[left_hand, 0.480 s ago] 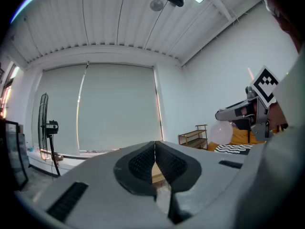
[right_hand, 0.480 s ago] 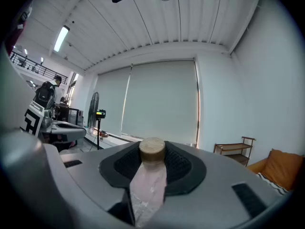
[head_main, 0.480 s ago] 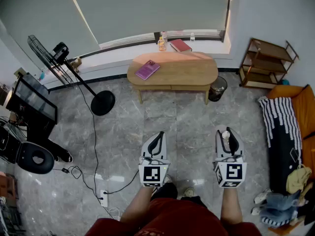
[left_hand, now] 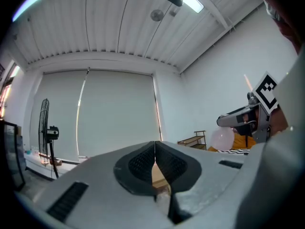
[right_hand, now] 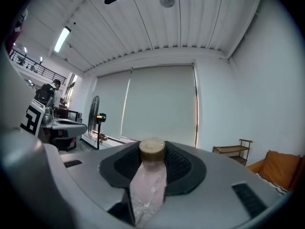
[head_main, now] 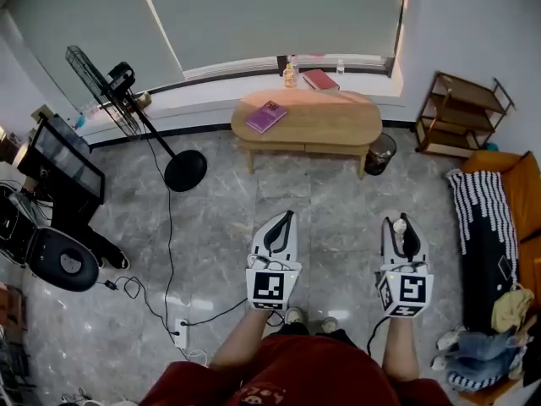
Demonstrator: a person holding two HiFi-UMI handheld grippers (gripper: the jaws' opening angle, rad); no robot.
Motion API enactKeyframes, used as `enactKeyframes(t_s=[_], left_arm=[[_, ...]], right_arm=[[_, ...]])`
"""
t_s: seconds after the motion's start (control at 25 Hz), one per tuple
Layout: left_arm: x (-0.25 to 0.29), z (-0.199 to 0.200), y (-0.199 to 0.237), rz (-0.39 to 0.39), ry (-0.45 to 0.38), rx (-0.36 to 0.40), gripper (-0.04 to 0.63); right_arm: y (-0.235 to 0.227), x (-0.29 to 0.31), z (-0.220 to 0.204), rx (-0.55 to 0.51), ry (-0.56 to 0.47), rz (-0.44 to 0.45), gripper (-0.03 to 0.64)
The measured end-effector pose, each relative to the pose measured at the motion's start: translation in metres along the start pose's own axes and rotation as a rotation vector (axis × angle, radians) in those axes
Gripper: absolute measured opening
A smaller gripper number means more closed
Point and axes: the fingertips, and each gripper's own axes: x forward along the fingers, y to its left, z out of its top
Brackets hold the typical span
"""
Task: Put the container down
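We're not done: our right fingers [right_hand: 180,168] grip the container [right_hand: 151,175] mid-air, well short of the desk [head_main: 330,123]; left fingers [left_hand: 138,166] closed tight w/ nothing in them; approach & set-down left

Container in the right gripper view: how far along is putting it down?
Done: nothing has been set down yet. In hand: the right gripper is shut on the container, a pale bottle with a tan cap, held level in the air; the left gripper is shut and empty. Left: reach a surface, perhaps the wooden table ahead, and release.
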Motion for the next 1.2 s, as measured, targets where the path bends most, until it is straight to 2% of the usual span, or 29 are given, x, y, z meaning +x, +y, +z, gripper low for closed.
enactKeyframes(t_s=[0.4, 0.68, 1.2], left_arm=[[-0.026, -0.001, 0.060, 0.041, -0.024, 0.010, 0.009], [-0.042, -0.005, 0.097, 0.049, -0.050, 0.008, 0.009], [-0.015, -0.024, 0.120, 0.056, -0.042, -0.009, 0.009]], right_arm=[[0.059, 0.025, 0.004, 0.021, -0.005, 0.046, 0.138], [0.093, 0.033, 0.008, 0.020, -0.021, 0.038, 0.138], [0.092, 0.072, -0.008, 0.031, 0.007, 0.035, 0.138]])
